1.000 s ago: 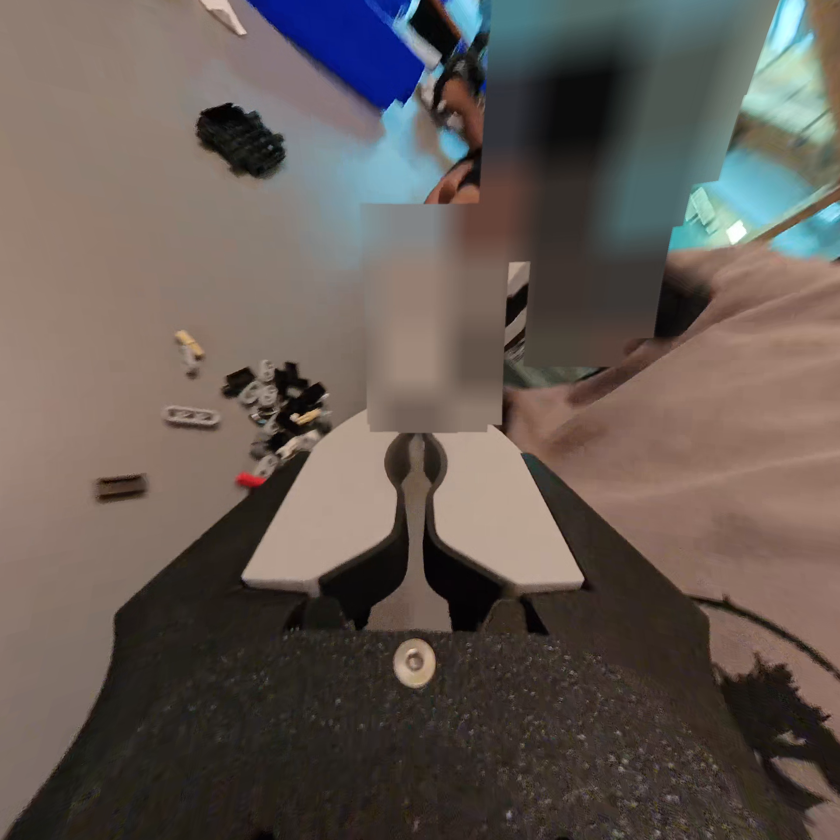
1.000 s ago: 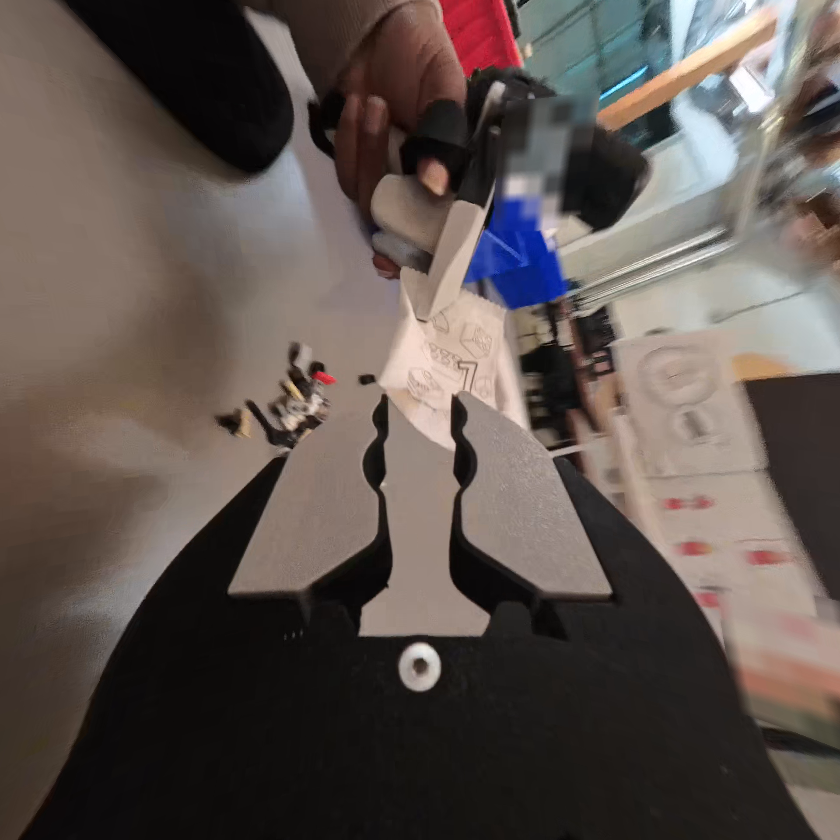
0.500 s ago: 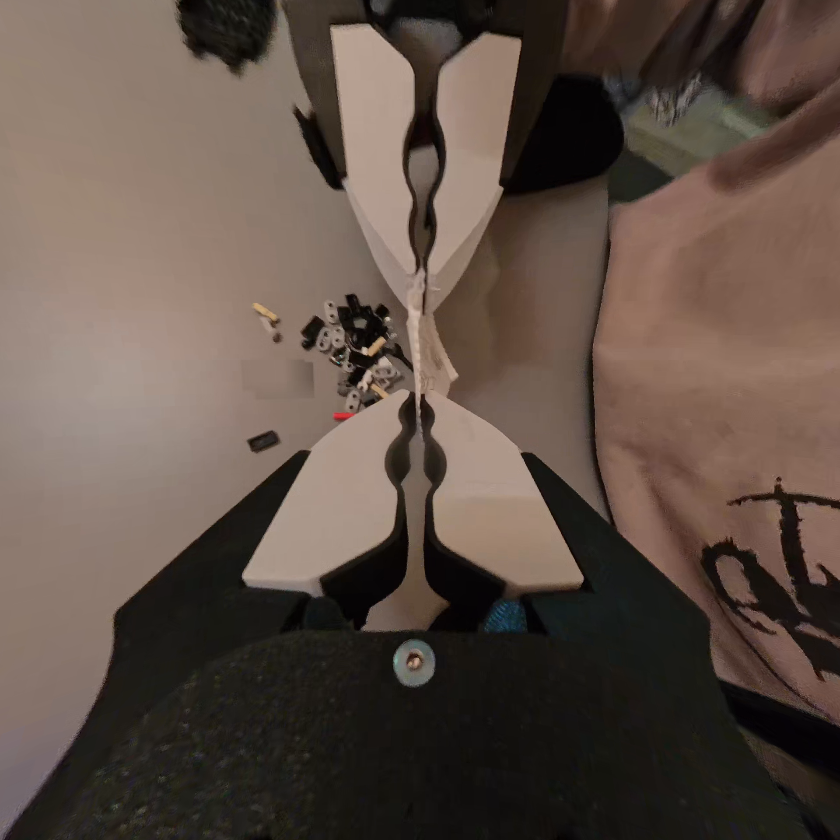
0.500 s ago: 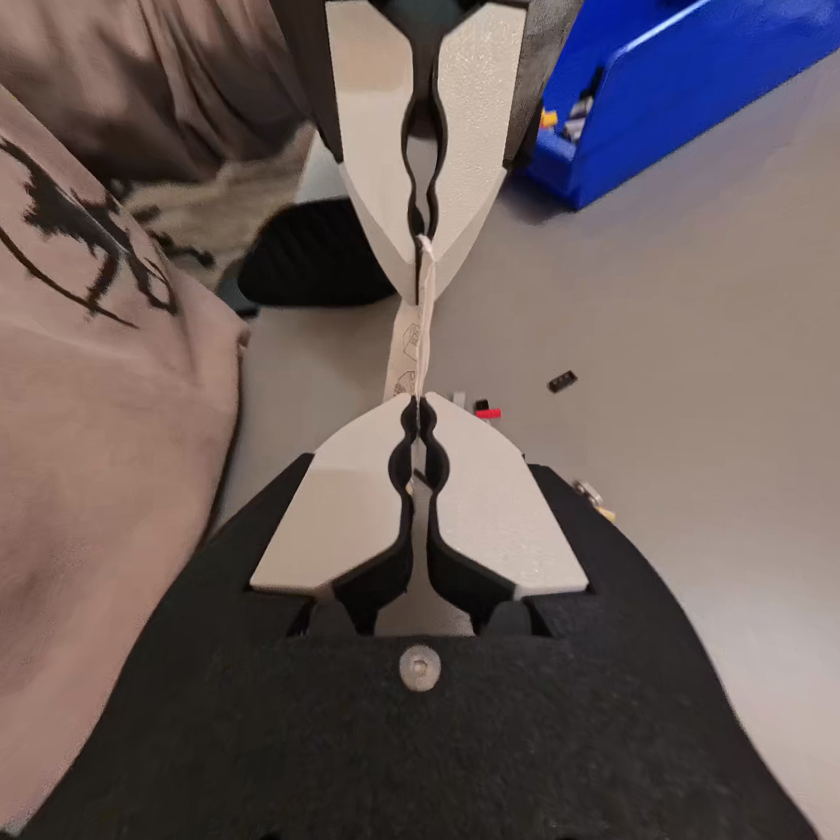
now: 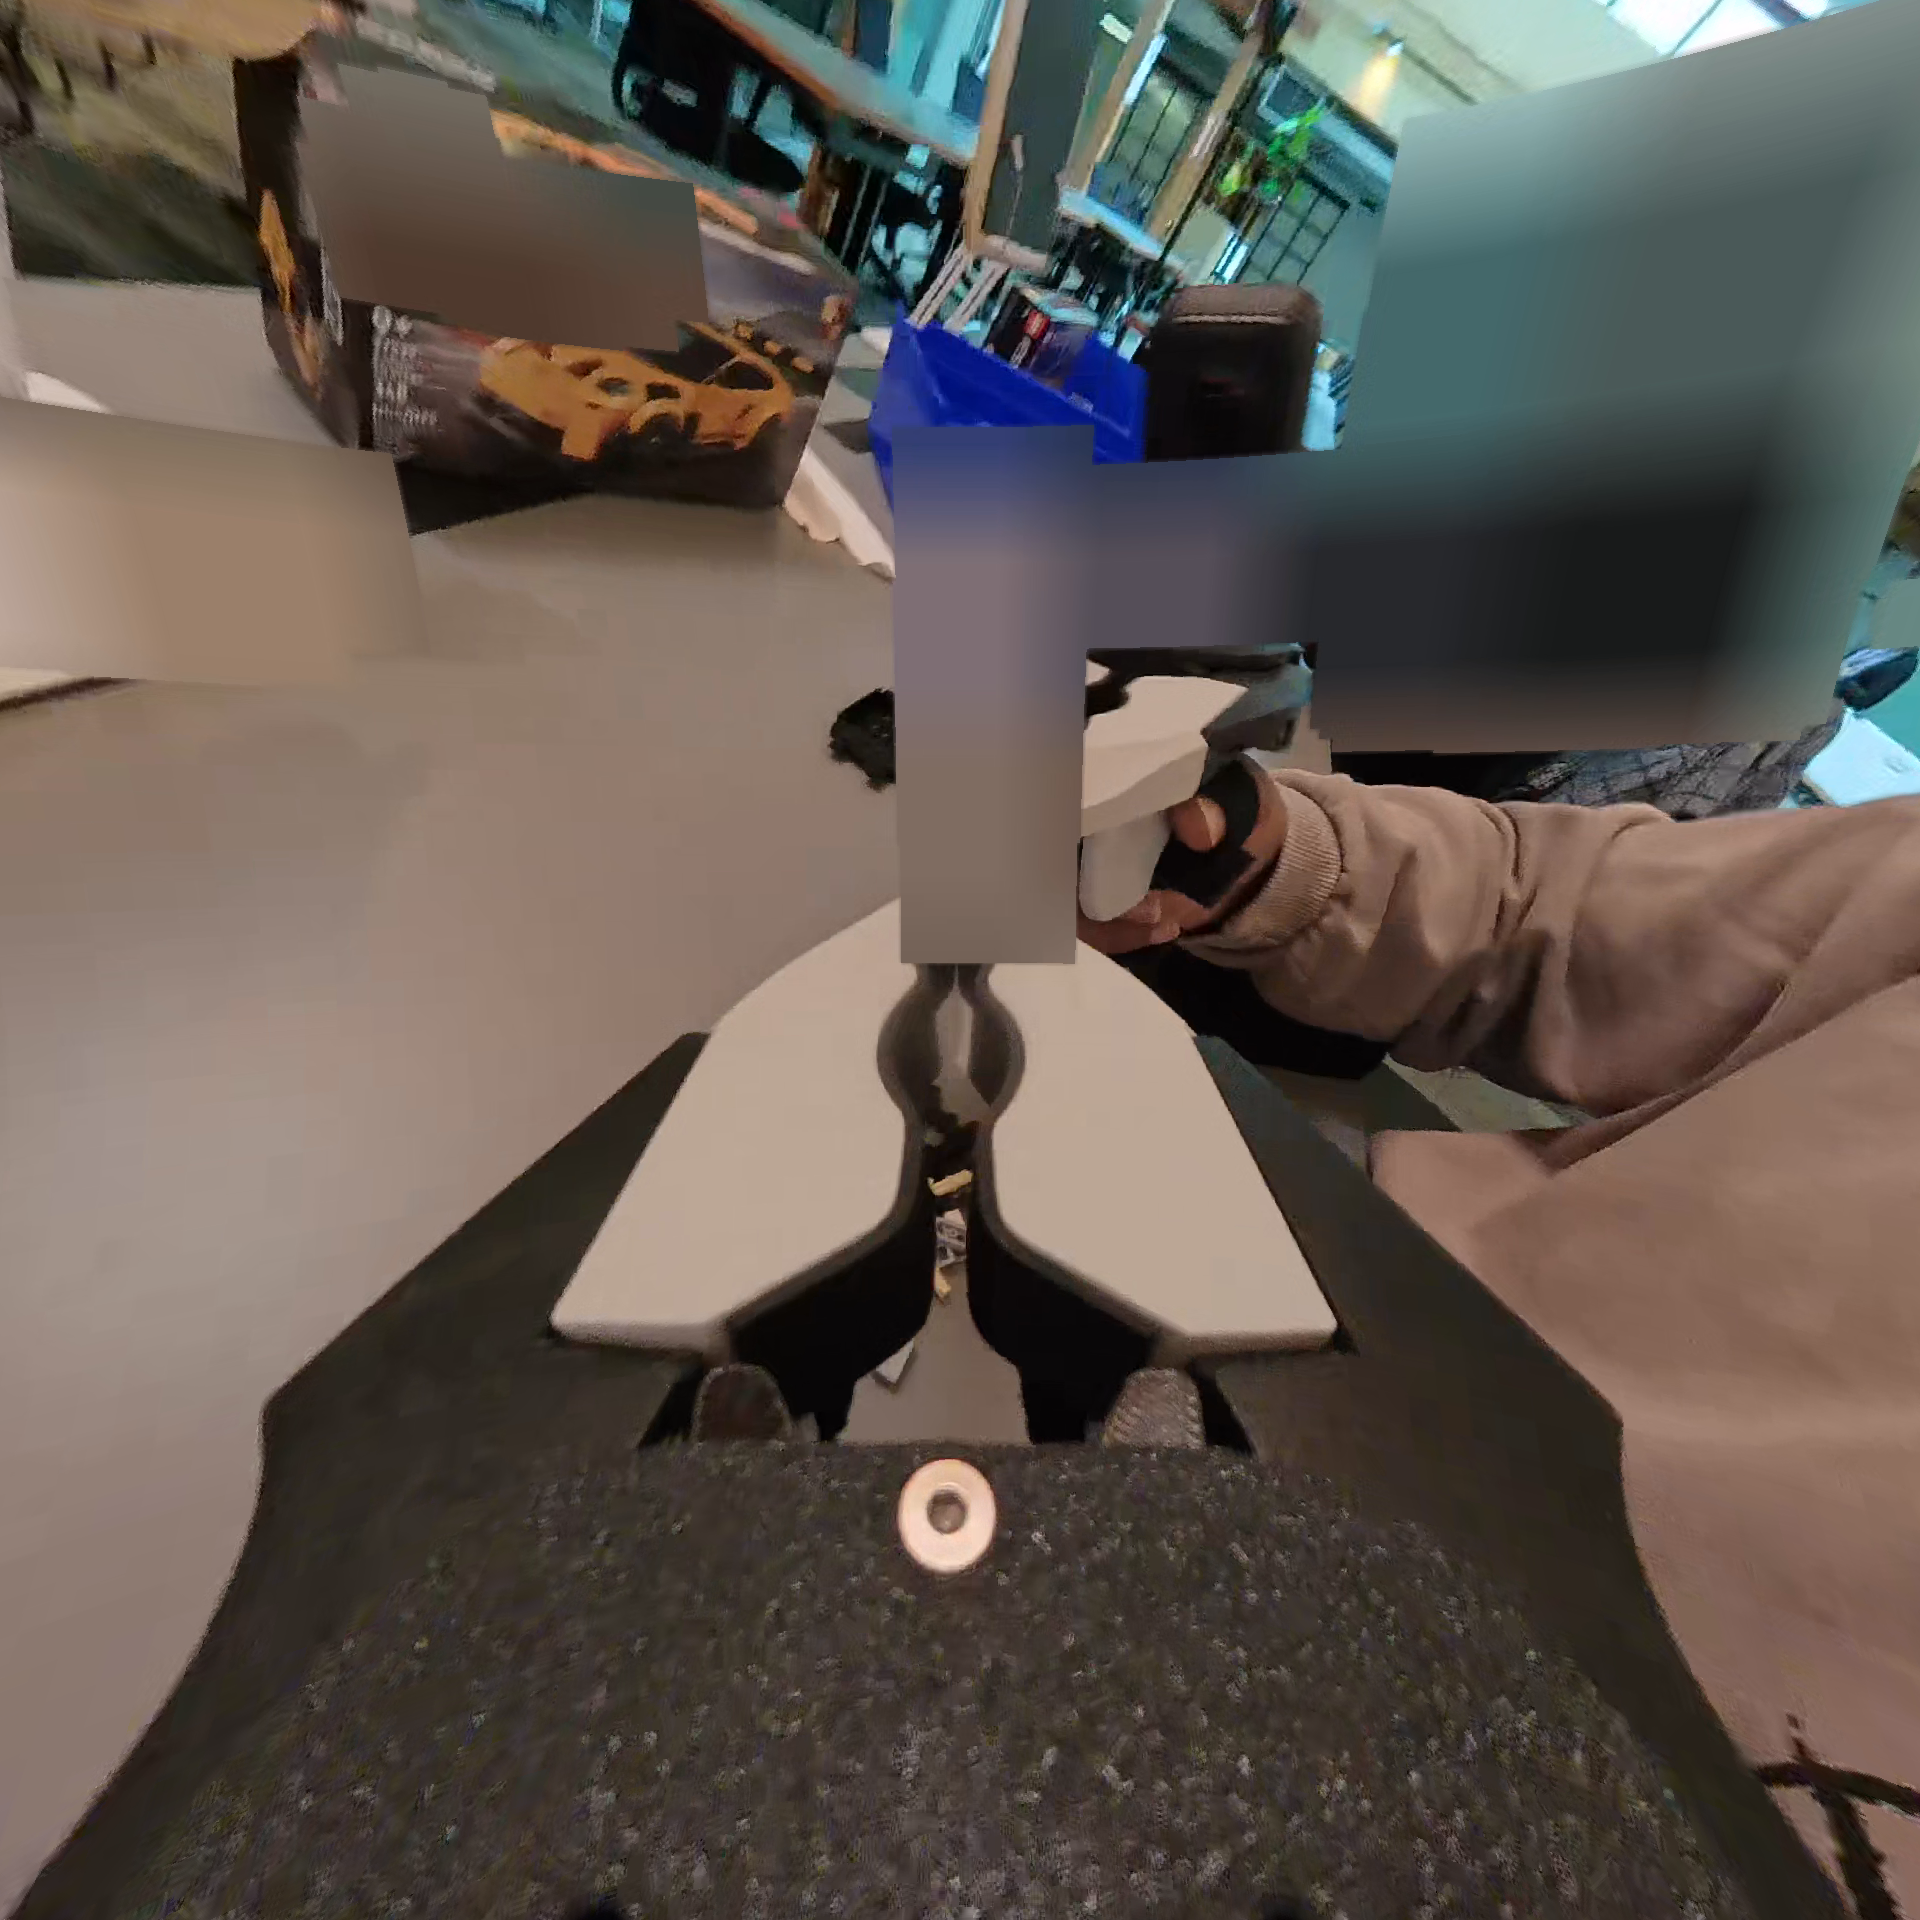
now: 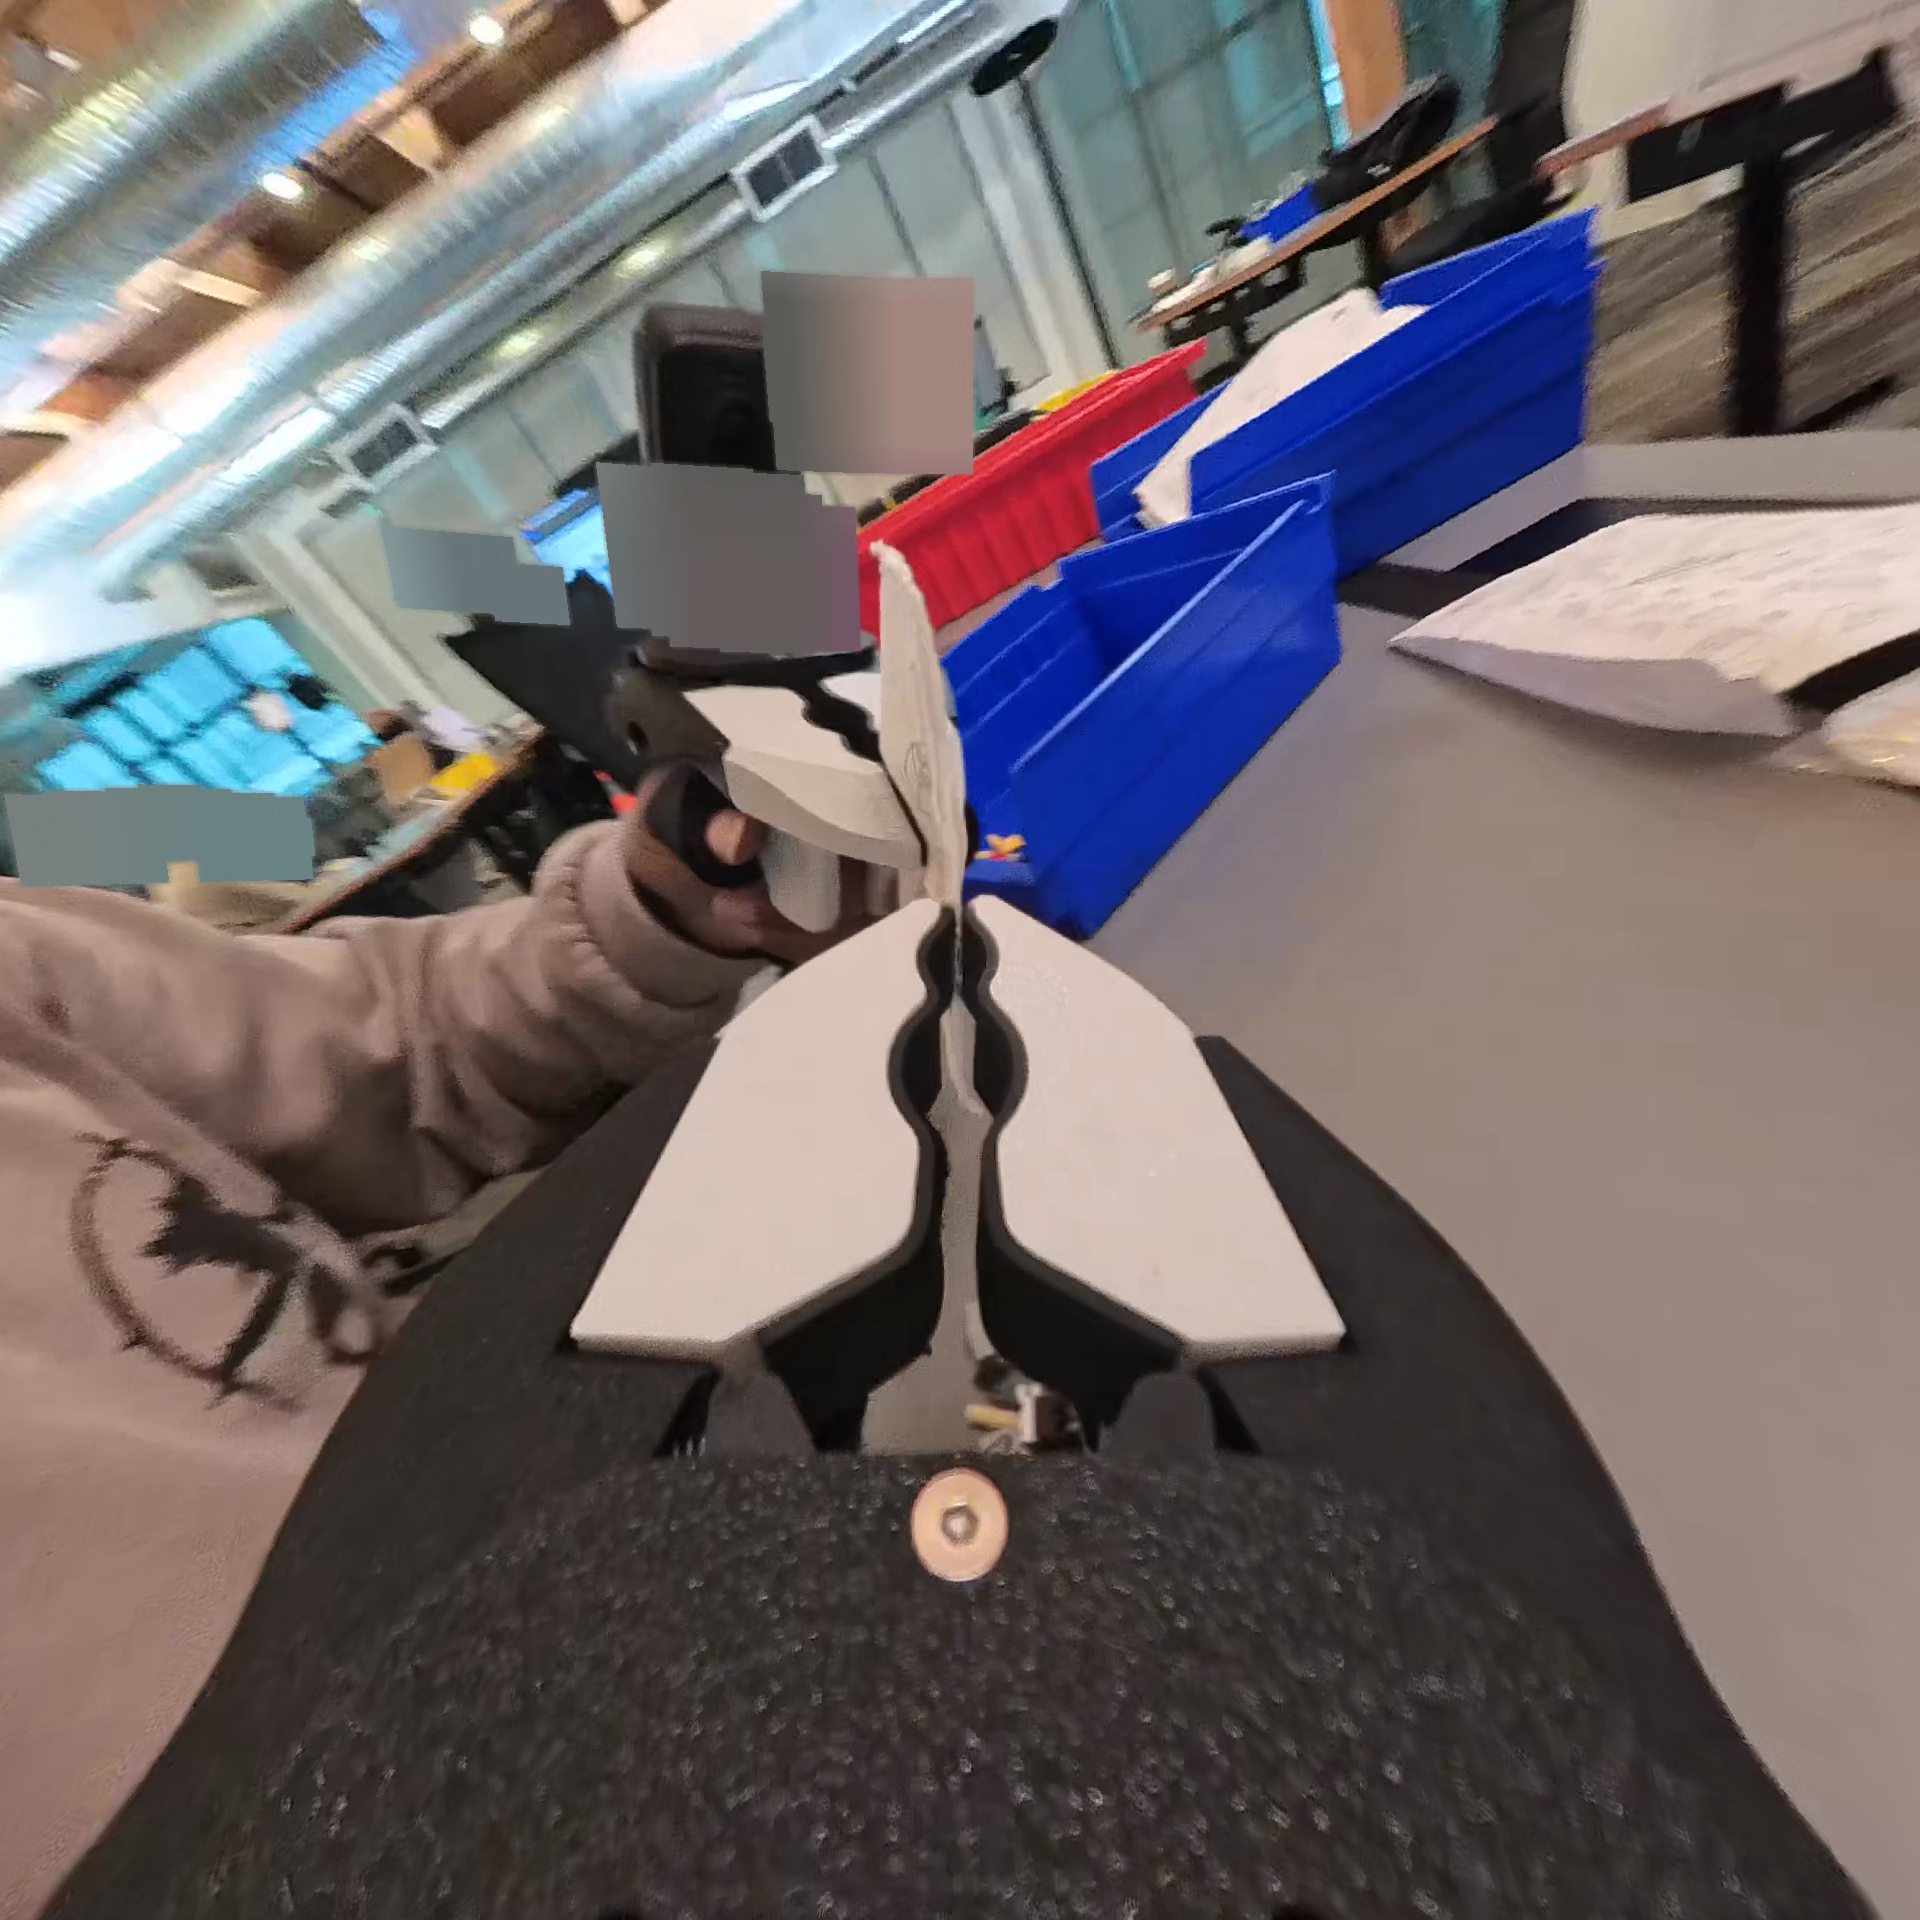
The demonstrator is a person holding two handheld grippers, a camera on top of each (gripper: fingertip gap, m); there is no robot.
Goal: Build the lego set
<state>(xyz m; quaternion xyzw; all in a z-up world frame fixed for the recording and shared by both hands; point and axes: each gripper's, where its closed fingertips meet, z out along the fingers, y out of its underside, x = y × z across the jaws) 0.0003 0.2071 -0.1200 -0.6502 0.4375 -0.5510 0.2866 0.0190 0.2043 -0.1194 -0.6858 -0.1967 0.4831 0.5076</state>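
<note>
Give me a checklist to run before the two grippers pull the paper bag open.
1. Right gripper clamped on the paper bag: ok, the jaws are closed on its lower edge.
2. Left gripper clamped on the bag: ok, the right wrist view shows its fingers pinching the bag from the side.
3. Bag already torn open: cannot tell, it is seen edge-on.
4. Grey table below to catch what falls: ok, and loose pieces show through the left gripper's finger gap.
5. Room between the bag and the blue bin: cannot tell, the depth is unclear.
</note>
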